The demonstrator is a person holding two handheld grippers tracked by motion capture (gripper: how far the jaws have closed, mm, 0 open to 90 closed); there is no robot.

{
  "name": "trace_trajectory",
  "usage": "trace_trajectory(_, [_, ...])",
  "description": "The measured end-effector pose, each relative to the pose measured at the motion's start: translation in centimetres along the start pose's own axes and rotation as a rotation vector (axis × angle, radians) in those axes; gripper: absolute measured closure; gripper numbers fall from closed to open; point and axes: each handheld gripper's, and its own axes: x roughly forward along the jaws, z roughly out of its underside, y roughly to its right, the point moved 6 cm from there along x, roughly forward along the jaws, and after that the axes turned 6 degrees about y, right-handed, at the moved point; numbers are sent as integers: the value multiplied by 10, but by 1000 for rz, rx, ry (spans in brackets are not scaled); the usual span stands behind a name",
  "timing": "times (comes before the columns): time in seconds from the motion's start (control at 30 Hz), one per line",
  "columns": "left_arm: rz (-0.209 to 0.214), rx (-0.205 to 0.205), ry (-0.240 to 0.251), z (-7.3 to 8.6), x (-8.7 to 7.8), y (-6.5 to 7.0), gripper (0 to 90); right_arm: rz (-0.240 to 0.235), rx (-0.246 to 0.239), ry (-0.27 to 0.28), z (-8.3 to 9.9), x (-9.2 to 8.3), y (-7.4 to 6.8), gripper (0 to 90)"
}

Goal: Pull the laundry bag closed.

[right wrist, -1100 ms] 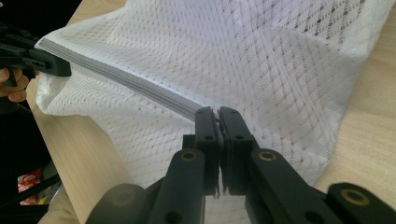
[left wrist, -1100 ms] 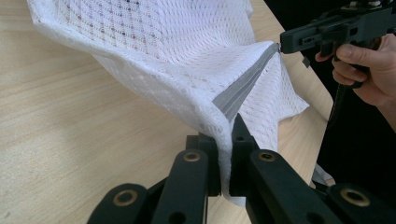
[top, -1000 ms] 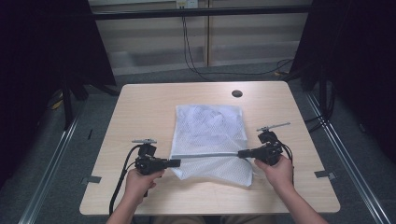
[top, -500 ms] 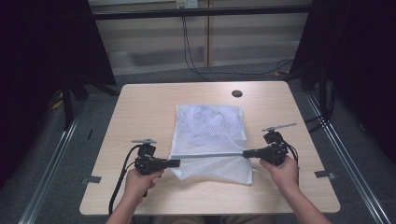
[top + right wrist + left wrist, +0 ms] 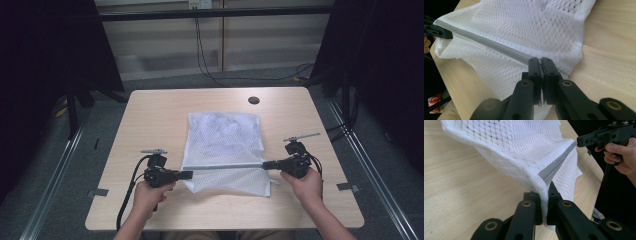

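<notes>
White mesh laundry bag with grey zipper strip; lies on table, near-centre, far part flat, near part lifted; zipper pulled taut between grippers; left gripper clamped tight on bag's left zipper end; right gripper clamped tight on bag's right zipper end; mesh pinched between pads.
</notes>
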Motion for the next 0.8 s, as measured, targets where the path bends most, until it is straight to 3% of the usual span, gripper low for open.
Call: trace_trajectory(0.8, [-3,-11,-11,1,0,2,883,32,0,0,1,-8,8,869])
